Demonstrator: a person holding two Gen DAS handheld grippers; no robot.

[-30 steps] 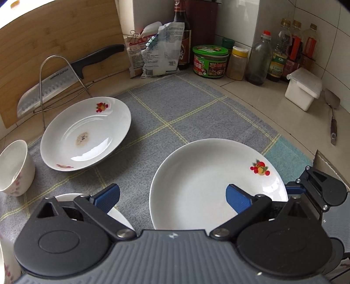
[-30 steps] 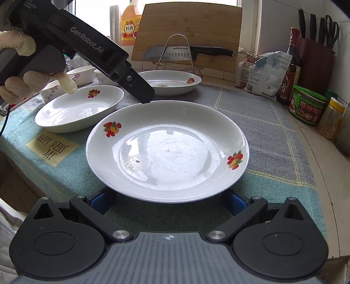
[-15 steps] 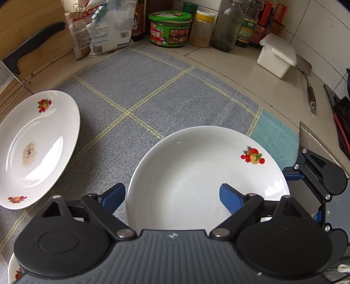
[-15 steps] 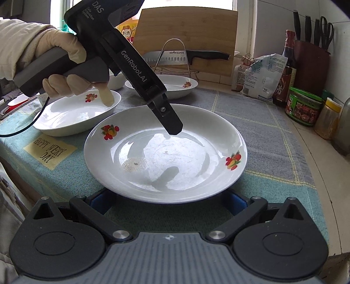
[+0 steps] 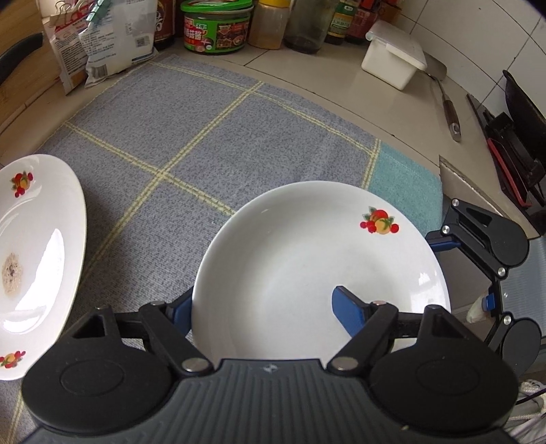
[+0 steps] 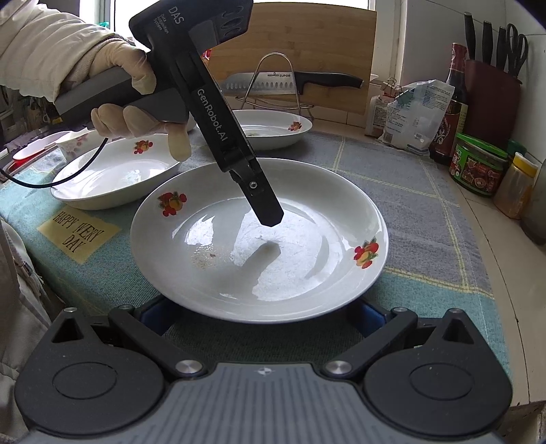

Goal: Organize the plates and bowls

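Observation:
A white plate with fruit prints (image 5: 307,259) (image 6: 259,239) lies on the checked cloth. My left gripper (image 5: 262,307) is open and straddles its near rim, one blue finger (image 5: 348,310) over the plate's inside, the other (image 5: 181,307) outside the rim. In the right wrist view the left gripper's fingertip (image 6: 269,211) hovers over the plate's middle. My right gripper (image 6: 259,314) is open, its fingers low on either side of the plate's near edge. A second plate (image 6: 116,170) and a third plate (image 6: 273,128) (image 5: 34,259) lie further off.
A small bowl (image 6: 73,143) stands at the left. A rack with a knife (image 6: 290,80) and a cutting board (image 6: 307,51) stand at the back. Jars (image 5: 216,25), bottles, bags (image 5: 102,44), a white box (image 5: 392,58) and a spatula (image 5: 447,106) line the counter. The cloth's edge is close.
My left gripper has swung right and moved in over the near plate, so one finger now hangs above its inside. The right gripper has stayed at the plate's near edge.

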